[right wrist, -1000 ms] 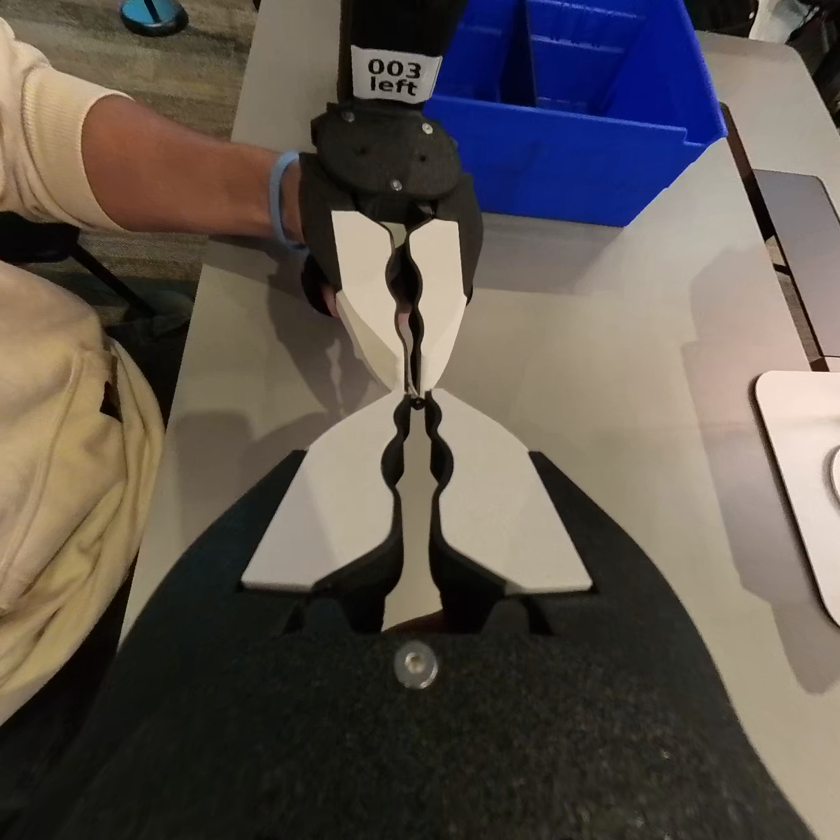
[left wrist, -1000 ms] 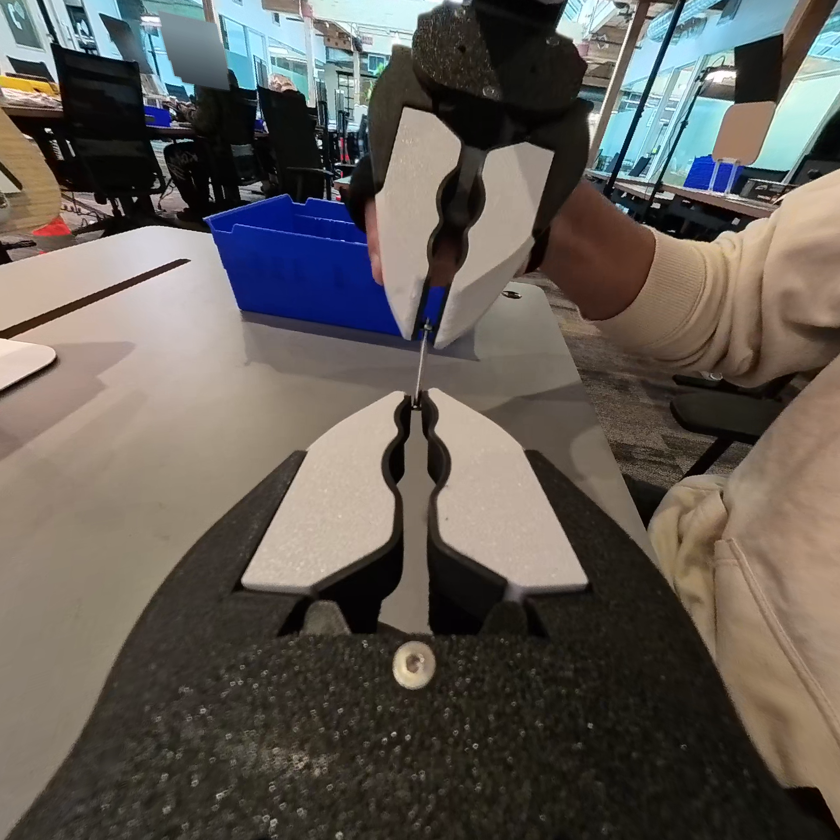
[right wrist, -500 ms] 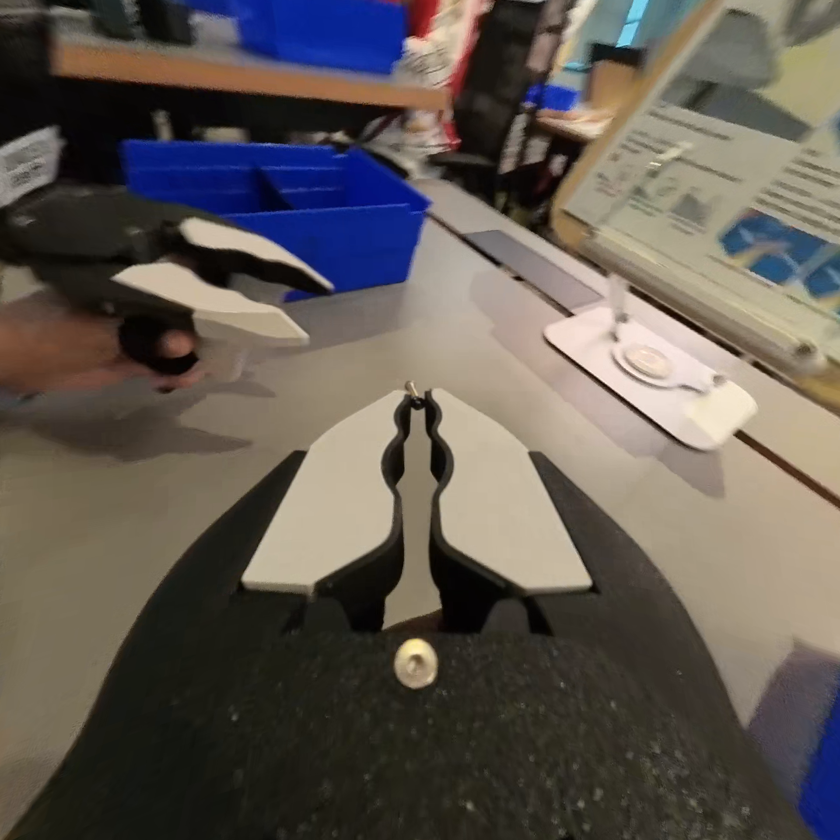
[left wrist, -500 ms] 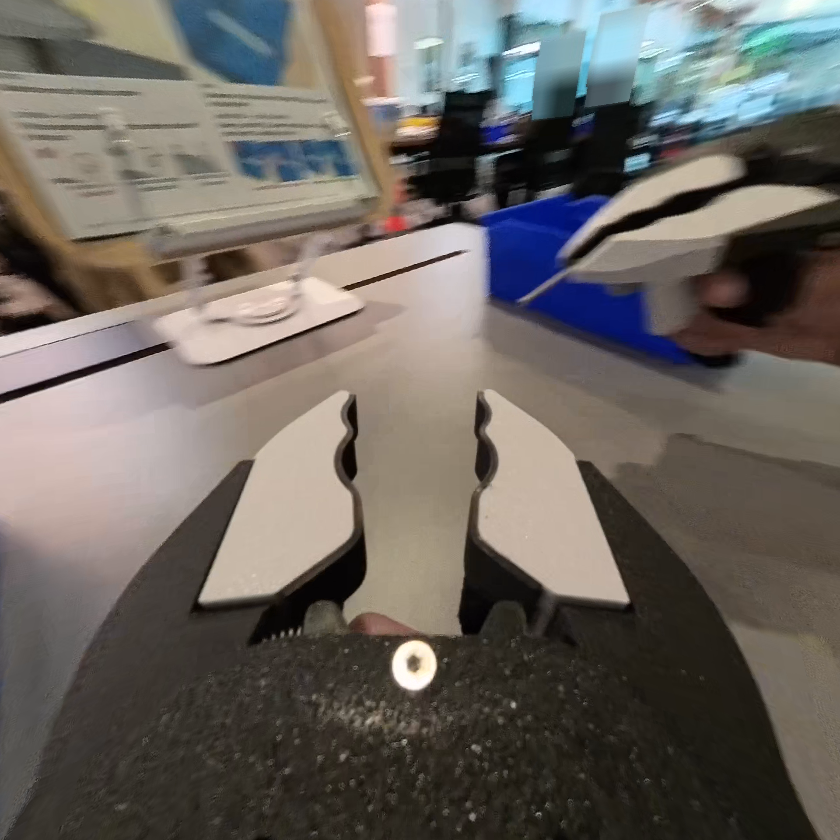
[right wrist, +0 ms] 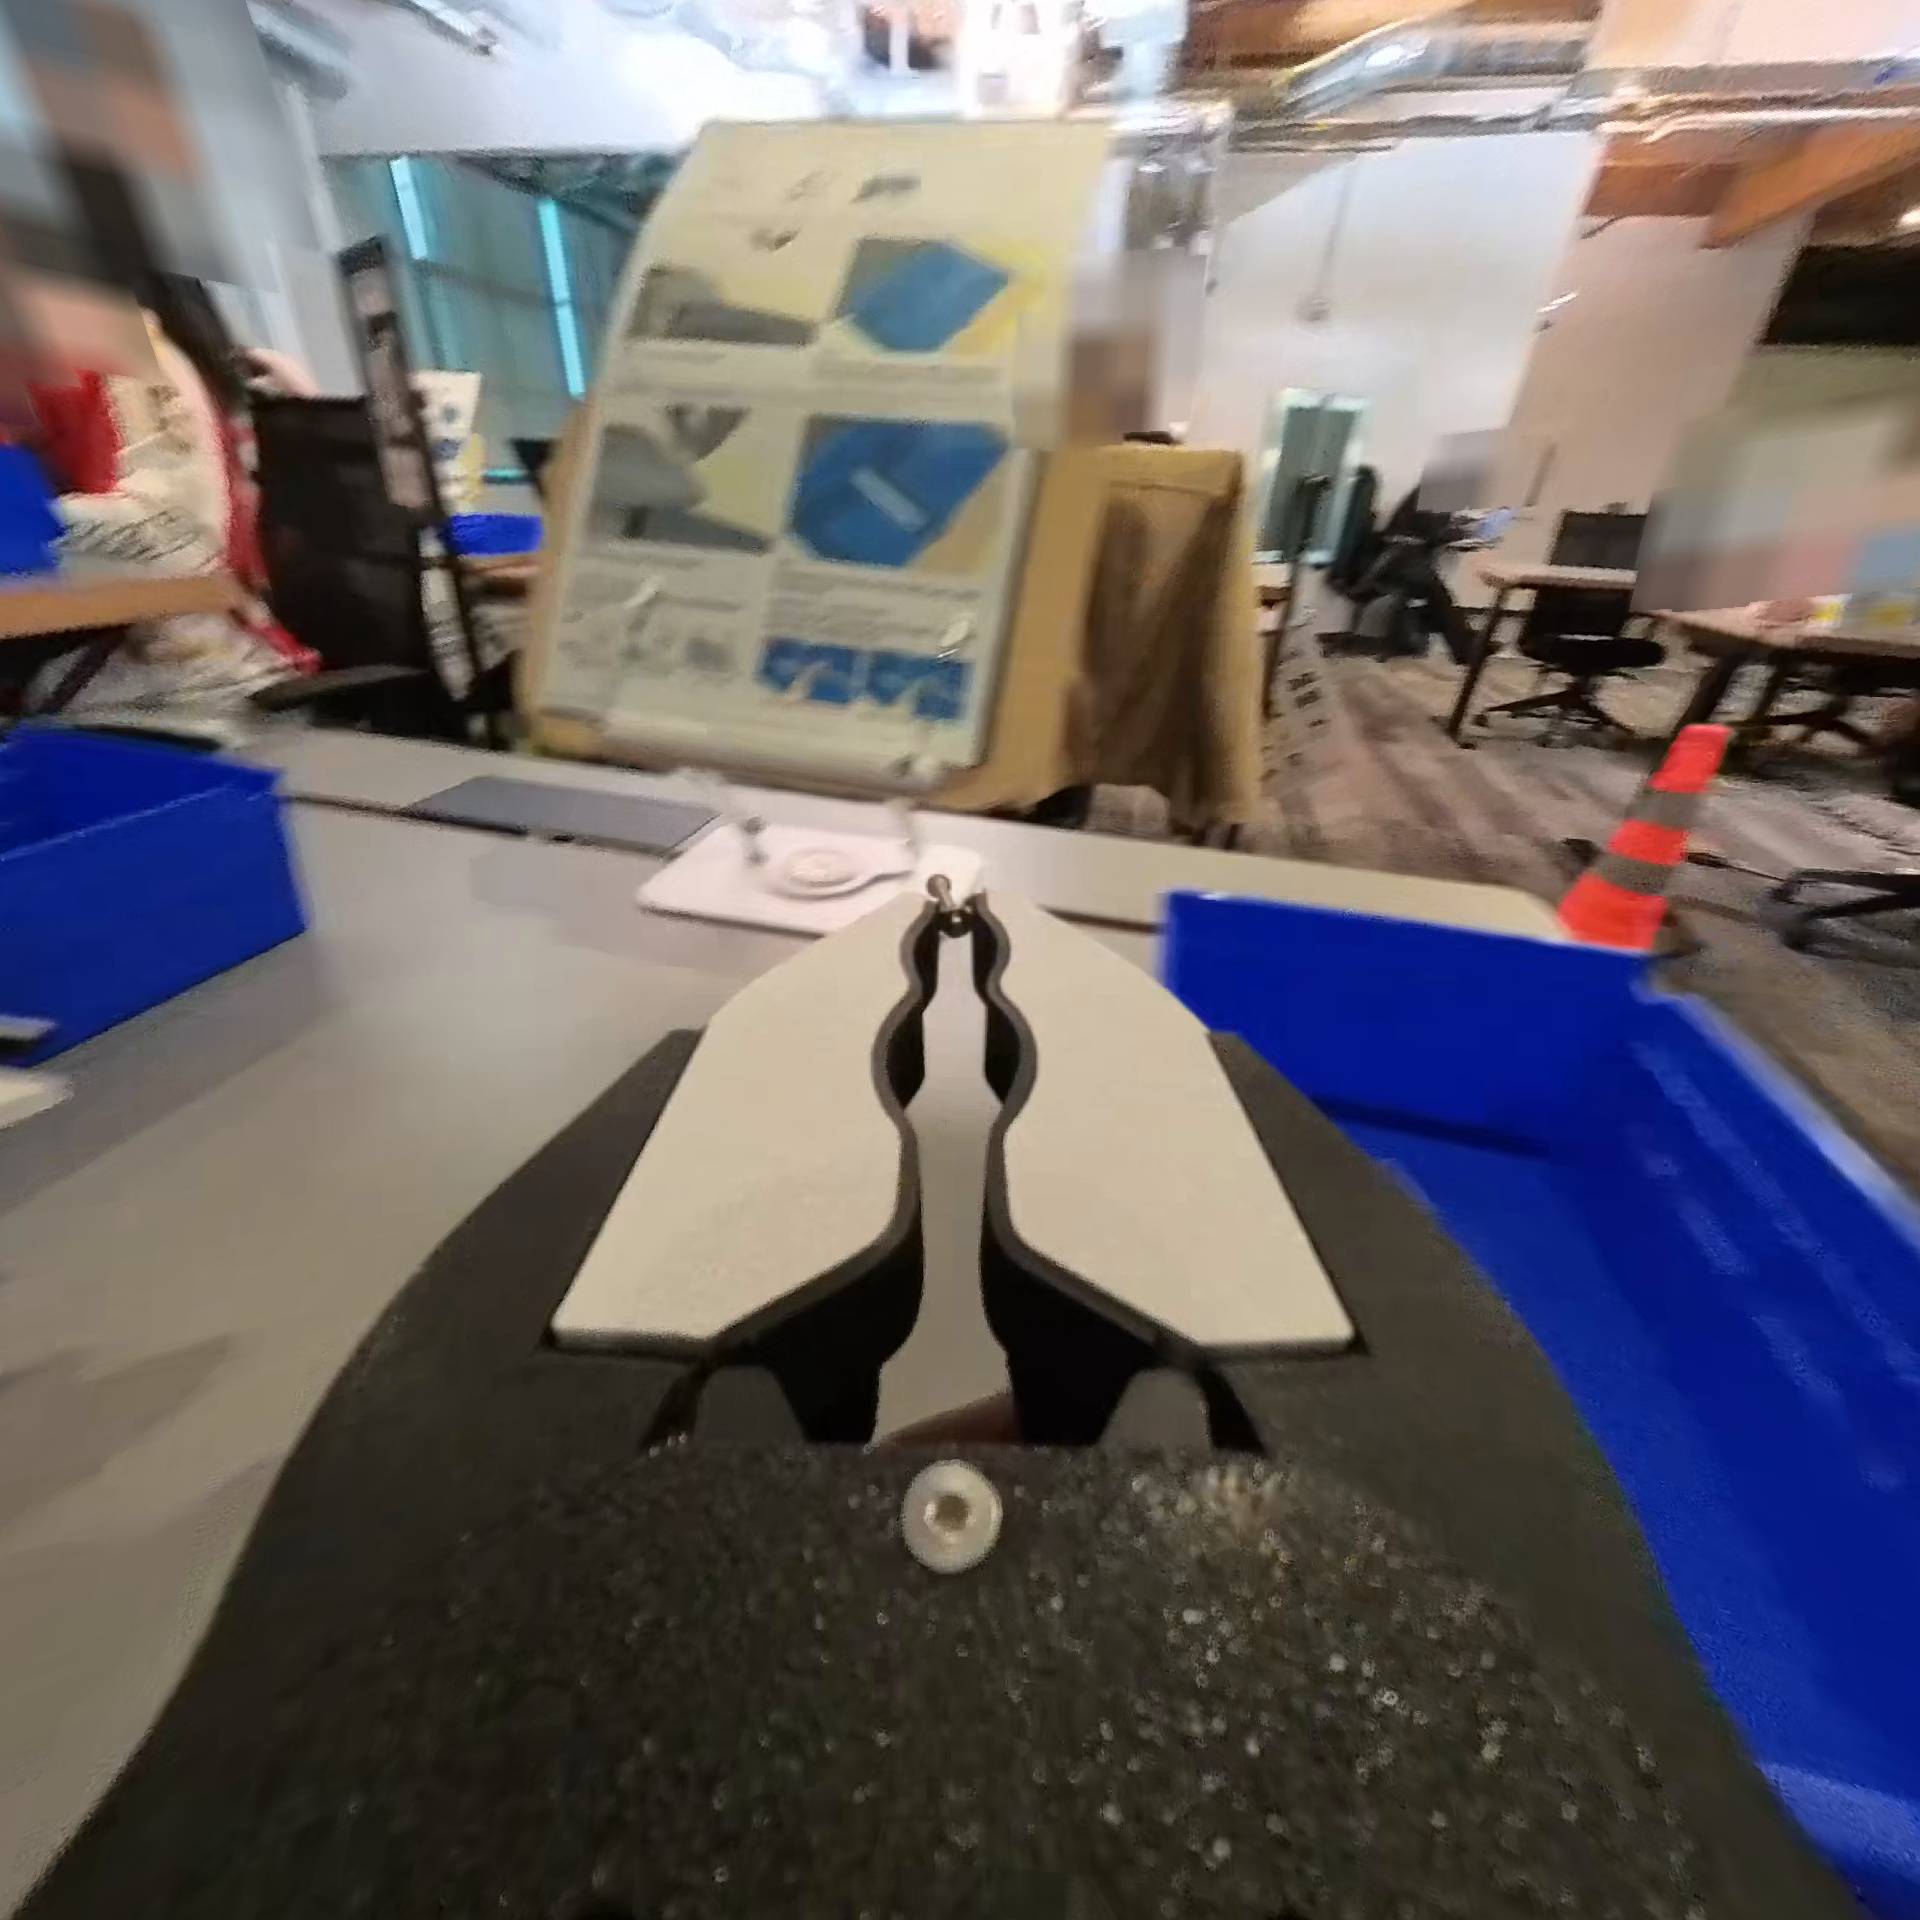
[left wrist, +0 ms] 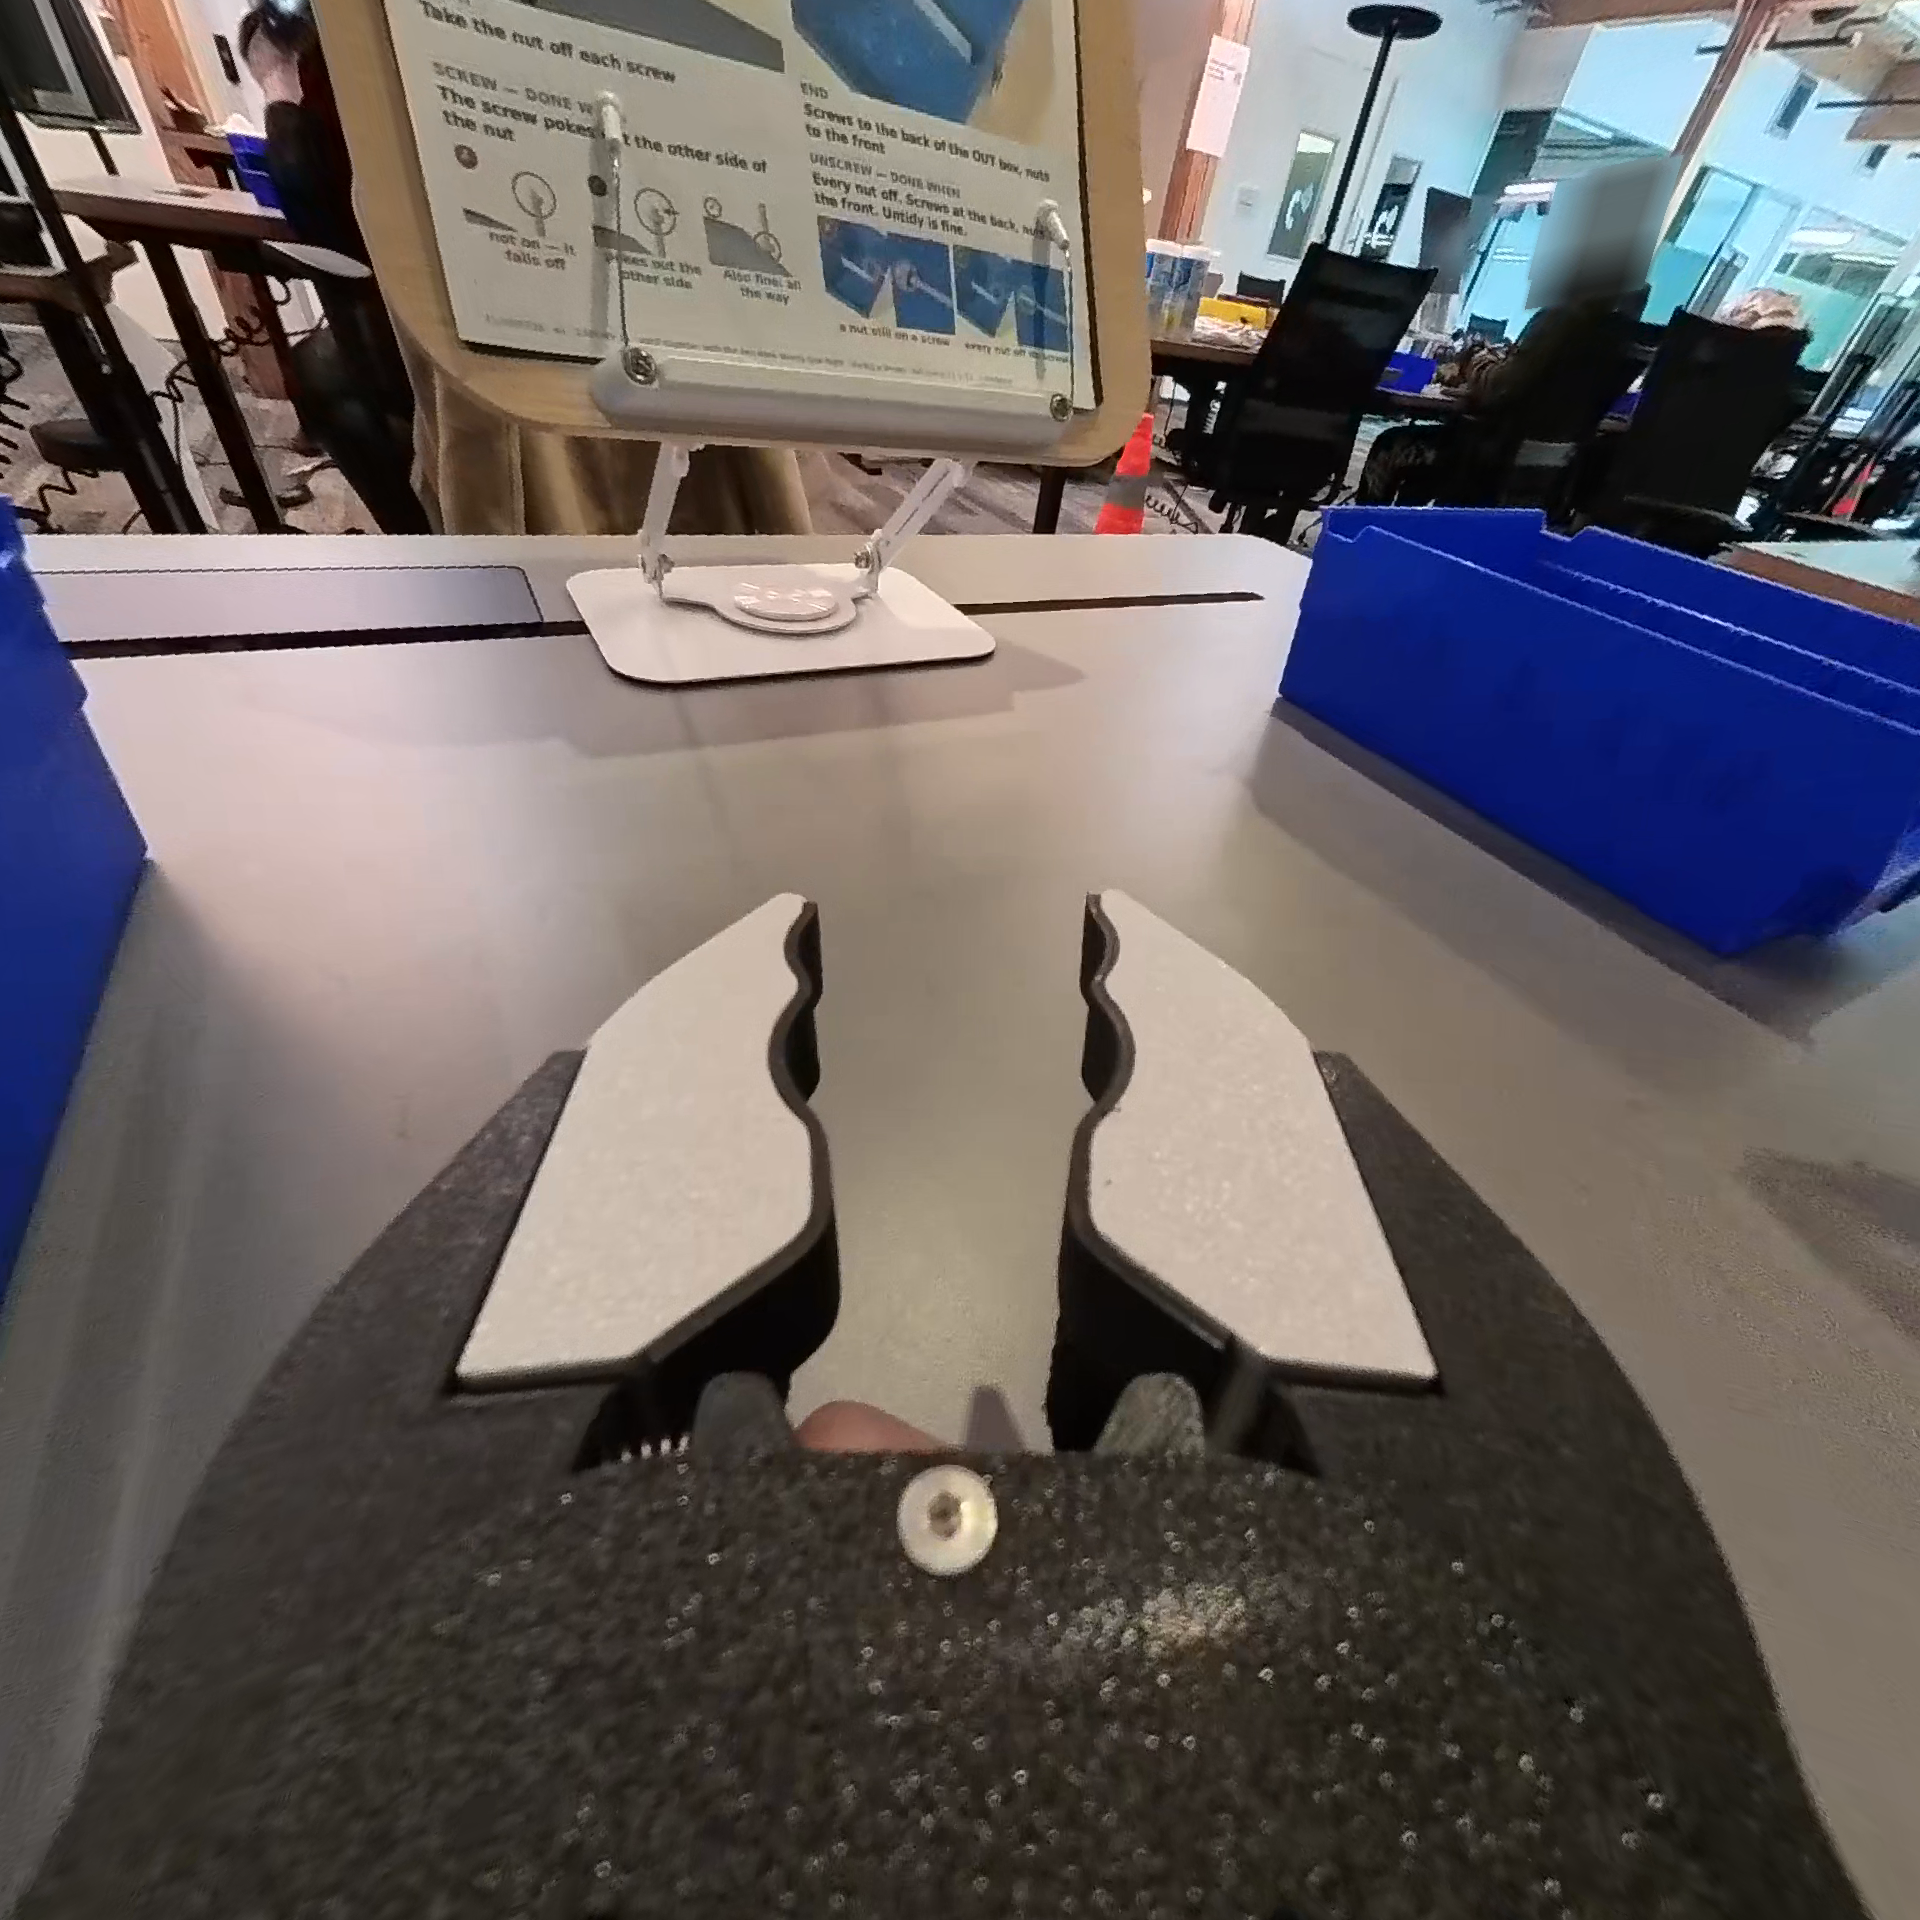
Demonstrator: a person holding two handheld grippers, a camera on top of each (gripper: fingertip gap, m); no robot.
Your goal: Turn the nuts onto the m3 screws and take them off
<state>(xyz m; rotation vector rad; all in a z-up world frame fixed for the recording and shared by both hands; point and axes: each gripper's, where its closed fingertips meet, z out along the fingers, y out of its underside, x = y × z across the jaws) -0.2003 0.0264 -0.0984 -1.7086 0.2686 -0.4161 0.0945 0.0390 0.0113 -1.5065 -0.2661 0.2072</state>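
A thin metal screw [right wrist: 943,902], small and motion-blurred, sits pinched at the very tips of the right gripper [right wrist: 954,920], its end poking just past the closed fingers; whether a nut is on it cannot be told. The screw rides above the grey table [right wrist: 312,1091], just left of the blue bin [right wrist: 1558,1091] on the right, and well in front of the instruction board [right wrist: 810,468] on its white stand [right wrist: 790,878]. The left gripper [left wrist: 948,935] hangs over bare table [left wrist: 520,831] in front of that same stand [left wrist: 779,634], jaws held wide apart and holding nothing, with the blue bin [left wrist: 1579,748] to its right and a second blue bin [left wrist: 52,894] at the left edge. By its look the screw is light, stiff and slick, apt to pivot or slip; a grip across the shank near the head would likely hold it steadiest.
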